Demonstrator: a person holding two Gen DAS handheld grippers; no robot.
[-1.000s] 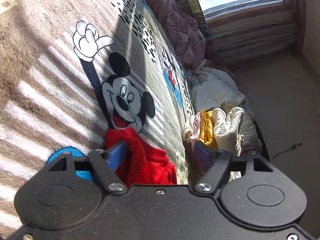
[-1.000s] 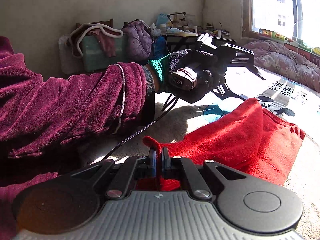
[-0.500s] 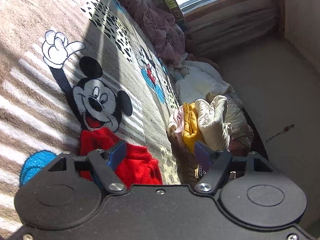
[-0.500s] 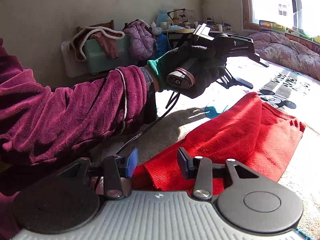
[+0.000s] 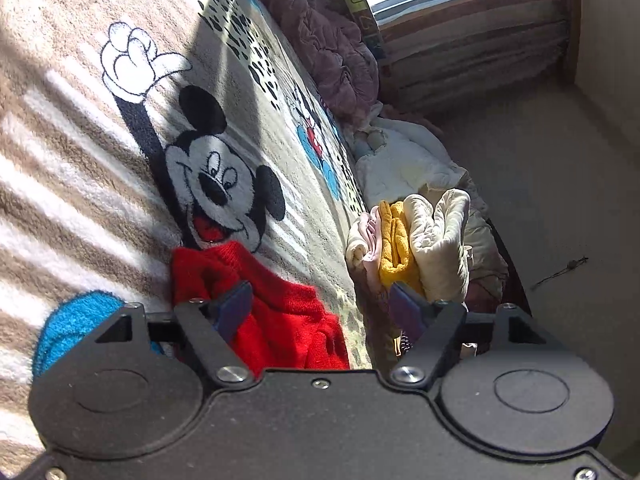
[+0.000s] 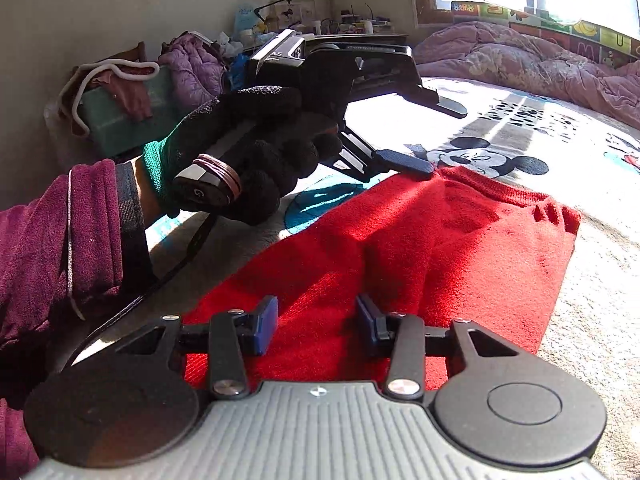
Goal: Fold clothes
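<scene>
I see the Mickey Mouse blanket [image 5: 100, 184] spread across the bed under both tools, and on it the red sweater [image 6: 420, 248], lying flat with its long axis running away from my right fingers toward the far ribbed edge beside the printed Mickey face. Off past the left fingers' right side, at the blanket's edge, a stack of folded clothes [image 5: 404, 240] stands on end, well apart from the sweater.

My right gripper [image 6: 316, 324] hovers low over the near end of the sweater, its jaws parted wide with red knit showing between them and nothing pinched. My left gripper [image 5: 320, 308] is also spread wide and holds nothing; from the right wrist view, its lower fingertip [image 6: 404, 160] rests just at the sweater's far left corner, touching or nearly so. In the left wrist view the sweater [image 5: 260, 304] lies between and just ahead of the fingers.

So each tool sits at one end of the same long side. I judge the next fold turns on that line: both must close on this edge and carry it across.
</scene>
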